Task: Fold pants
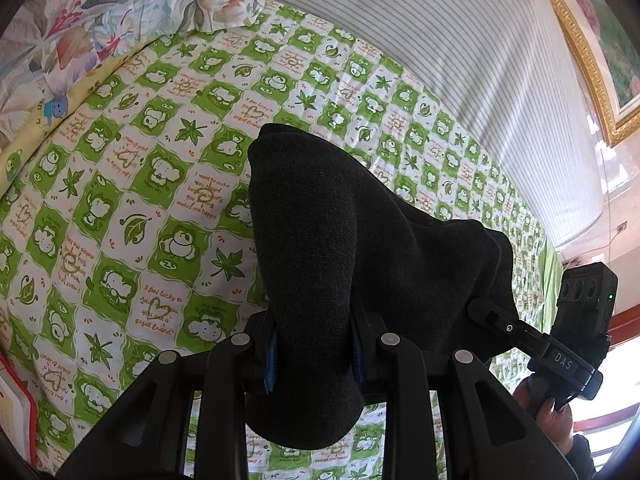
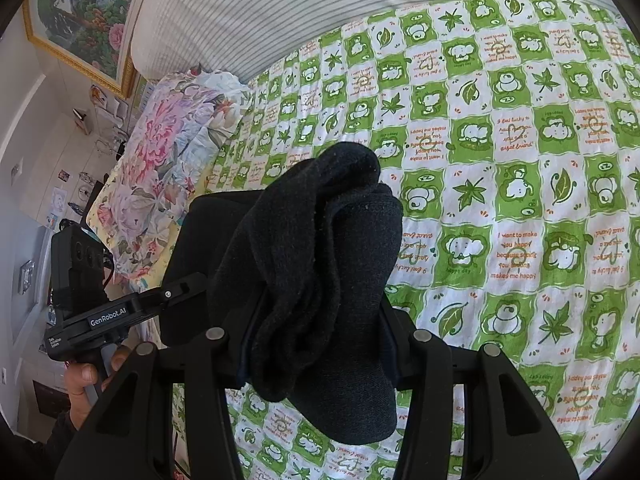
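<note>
Black knit fabric fills both views: the pants point(image 1: 340, 248) are off the bed, hanging between our two grippers. Left gripper point(image 1: 314, 354) is clamped on a bunched edge of them, cloth spilling out both above and below the fingers. Right gripper point(image 2: 320, 344) likewise pinches a thick wad with several layers crumpled together.

Judgement: we're at the lift-and-spread stage, nothing folded yet. To do this well, pull the two grippers apart until the held edge goes taut, let the legs hang straight, then lower onto the quilt and drag to flatten. The right grip looks to have extra layers caught; probably worth a re-pinch on a single edge, though we can't tell from here which part of the pants each side holds.

Surface: bed with a green-and-white checked quilt point(image 2: 520, 184), cartoon animals and leaves, soft and a bit wrinkled, so cloth will drag on it. Floral pillow point(image 2: 168, 160) at the head end, striped headboard point(image 1: 460, 60) behind, gold-framed picture point(image 2: 80, 16) on the wall.
</note>
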Available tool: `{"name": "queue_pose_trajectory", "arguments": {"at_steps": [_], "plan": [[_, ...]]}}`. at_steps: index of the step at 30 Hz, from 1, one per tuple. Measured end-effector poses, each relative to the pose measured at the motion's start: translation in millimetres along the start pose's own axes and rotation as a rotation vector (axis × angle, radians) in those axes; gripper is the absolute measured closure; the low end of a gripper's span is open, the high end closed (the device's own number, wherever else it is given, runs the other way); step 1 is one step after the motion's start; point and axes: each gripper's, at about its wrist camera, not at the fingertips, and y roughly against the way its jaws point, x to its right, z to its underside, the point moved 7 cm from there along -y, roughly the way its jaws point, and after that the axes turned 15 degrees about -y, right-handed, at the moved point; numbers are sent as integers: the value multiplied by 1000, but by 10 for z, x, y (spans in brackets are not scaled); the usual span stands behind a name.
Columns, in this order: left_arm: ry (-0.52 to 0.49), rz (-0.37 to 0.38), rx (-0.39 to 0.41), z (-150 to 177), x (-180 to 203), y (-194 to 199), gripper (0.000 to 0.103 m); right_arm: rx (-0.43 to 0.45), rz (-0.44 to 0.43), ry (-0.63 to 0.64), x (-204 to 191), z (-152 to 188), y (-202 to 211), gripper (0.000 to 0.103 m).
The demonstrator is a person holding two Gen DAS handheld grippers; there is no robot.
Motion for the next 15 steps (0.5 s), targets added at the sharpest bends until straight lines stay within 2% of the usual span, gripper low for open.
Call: {"name": "queue_pose_trajectory", "arguments": {"at_steps": [10, 15], "plan": [[-5, -3, -15, -10, -41, -94, 75, -13, 2, -14, 57, -23, -73, 52], [2, 4, -25, 22, -87, -137, 70, -23, 10, -35, 116, -18, -102, 47]]}}
